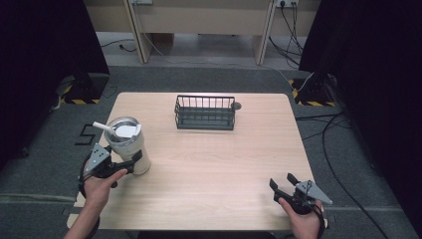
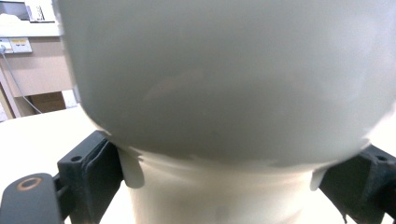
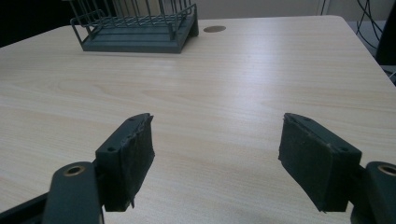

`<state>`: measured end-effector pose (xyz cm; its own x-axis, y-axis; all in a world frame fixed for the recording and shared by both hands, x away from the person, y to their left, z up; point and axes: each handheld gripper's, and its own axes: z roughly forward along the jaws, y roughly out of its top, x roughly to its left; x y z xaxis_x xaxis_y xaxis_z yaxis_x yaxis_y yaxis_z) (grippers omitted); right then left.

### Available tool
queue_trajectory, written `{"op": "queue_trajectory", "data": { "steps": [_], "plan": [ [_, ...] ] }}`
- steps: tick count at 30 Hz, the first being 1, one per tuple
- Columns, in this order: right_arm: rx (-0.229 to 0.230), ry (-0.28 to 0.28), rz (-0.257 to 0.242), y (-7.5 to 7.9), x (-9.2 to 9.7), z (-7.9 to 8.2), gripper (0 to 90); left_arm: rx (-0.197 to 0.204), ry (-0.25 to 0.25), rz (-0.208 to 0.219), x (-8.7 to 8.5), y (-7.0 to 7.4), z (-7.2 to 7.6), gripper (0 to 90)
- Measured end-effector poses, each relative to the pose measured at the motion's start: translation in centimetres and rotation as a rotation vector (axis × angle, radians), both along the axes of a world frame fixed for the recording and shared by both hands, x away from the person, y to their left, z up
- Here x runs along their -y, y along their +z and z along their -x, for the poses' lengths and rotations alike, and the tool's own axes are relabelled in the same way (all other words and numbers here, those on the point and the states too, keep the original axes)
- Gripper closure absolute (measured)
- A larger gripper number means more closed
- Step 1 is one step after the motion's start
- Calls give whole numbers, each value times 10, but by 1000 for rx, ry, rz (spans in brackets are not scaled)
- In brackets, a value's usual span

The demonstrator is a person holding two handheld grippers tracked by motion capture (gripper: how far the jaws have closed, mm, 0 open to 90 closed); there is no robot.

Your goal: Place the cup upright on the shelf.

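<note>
- High view: a cream-coloured tumbler (image 1: 128,147) with a steel rim, a clear lid and a white straw (image 1: 103,126) stands upright near the table's (image 1: 209,169) front-left edge. The left gripper (image 1: 130,162) has its jaws round the tumbler's lower, narrower part. The right gripper (image 1: 281,180) sits low over the front-right corner, well apart from the tumbler, jaws spread with nothing between them. A dark wire basket (image 1: 205,112) stands toward the far middle of the table, with nothing that I can see inside it.
- Left gripper view: the tumbler's body (image 2: 224,79) bulges wide above, then steps in to a slimmer base (image 2: 219,196). Both black jaws lie against that base, one each side, pinching it just under the shoulder. I'd judge this the sensible place to hold: the step above the pads should stop it sliding down through them.
- The wall looks smooth and hard, so probably slippery under a light squeeze, but stiff enough to take a firm one. It may well be top-heavy, more so if filled, and I can't tell whether it is. Keeping it upright seems wise, since the straw opening could leak.
- Right gripper view: its two jaws stand wide apart over bare wood, the wire basket (image 3: 135,28) at the far side.
</note>
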<state>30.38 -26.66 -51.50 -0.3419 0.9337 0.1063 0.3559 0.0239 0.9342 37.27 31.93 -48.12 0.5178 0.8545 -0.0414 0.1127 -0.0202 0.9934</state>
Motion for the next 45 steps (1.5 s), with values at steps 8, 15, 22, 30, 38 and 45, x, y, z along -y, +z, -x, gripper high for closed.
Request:
{"op": "queue_trajectory", "data": {
  "steps": [8,15,22,30,38,45],
  "plan": [
    [6,-1,2,0,0,0,263,11,-7,-3,2,8,-3,99],
    [10,-1,7,1,0,0,263,33,-11,-10,6,20,-9,99],
    [12,-2,3,1,1,0,261,48,-18,-11,11,32,-17,99],
    [10,-4,0,1,1,0,260,49,-24,-9,18,40,-26,100],
    [10,-8,-2,1,1,0,260,52,-25,-10,24,45,-35,100],
    [14,-11,0,1,1,0,259,55,-26,-12,30,51,-43,100]
  ]
}}
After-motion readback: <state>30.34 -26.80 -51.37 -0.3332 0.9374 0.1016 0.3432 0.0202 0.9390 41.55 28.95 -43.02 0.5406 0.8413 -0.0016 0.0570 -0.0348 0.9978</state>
